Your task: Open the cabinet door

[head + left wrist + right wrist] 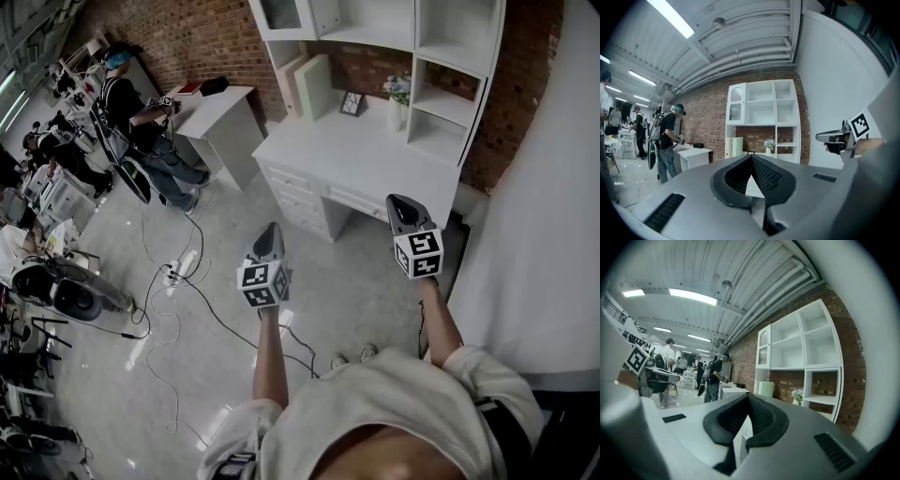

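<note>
Grey polished floor (216,394) spreads underfoot, with cables (225,323) and a power strip (183,267) trailing off to the left. Nearest in, the person stands with both forearms out, a gripper in each hand, both held about level and aimed at the furniture ahead. The left gripper (272,228) has its jaws pressed together at the tips with nothing between them; in its own view only the desk shows through the notch below the tips. The right gripper (397,200) has its jaws together too, and it is empty. The two sit side by side, well apart, and in the head view the right one's tip shows against the desk's front edge. Neither touches anything.

Next out comes the white desk (375,164), with drawers down its left side and a small frame (352,103), a vase of flowers (398,92) and two pale boards (309,84) leaning at the back. Above it rises the white hutch (415,56), mostly open shelves. In its top left compartment is the cabinet door (735,107), a tall narrow panel with its long axis upright. It has a glass pane with an arched top, sits flush with the frame and faces straight out into the room toward the grippers, well clear of both. Behind it all runs the brick wall (187,37). Far left, a person in a cap (127,98) works at a side table (220,117).
</note>
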`<state>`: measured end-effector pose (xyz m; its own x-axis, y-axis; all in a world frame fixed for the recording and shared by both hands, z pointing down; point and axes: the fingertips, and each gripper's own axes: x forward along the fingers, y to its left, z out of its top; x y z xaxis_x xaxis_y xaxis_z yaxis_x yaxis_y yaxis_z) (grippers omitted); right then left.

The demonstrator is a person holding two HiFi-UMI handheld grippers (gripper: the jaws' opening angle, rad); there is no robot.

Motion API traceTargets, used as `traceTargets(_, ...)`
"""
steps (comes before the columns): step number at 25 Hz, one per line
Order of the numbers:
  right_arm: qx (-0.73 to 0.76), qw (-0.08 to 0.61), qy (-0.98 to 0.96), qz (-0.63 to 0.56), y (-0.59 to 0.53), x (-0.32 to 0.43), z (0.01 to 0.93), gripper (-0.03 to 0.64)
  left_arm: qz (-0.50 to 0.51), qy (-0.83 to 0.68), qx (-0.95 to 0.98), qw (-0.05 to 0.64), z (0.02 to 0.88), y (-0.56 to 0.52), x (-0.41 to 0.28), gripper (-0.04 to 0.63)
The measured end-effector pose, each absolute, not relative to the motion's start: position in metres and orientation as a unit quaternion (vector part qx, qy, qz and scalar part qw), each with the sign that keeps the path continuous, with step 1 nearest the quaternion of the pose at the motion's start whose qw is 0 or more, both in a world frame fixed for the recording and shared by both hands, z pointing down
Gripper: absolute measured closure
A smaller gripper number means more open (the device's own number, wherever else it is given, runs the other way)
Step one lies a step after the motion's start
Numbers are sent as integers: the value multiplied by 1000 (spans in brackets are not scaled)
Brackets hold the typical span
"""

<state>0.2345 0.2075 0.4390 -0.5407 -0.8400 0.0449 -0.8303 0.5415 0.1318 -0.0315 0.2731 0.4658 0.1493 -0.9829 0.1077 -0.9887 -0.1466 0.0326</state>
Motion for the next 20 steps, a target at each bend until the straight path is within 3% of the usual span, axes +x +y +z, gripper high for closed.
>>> traceTargets(20,452,47,-890,-45,196,246,446,603,34,-659,750,51,472,261,-7,569)
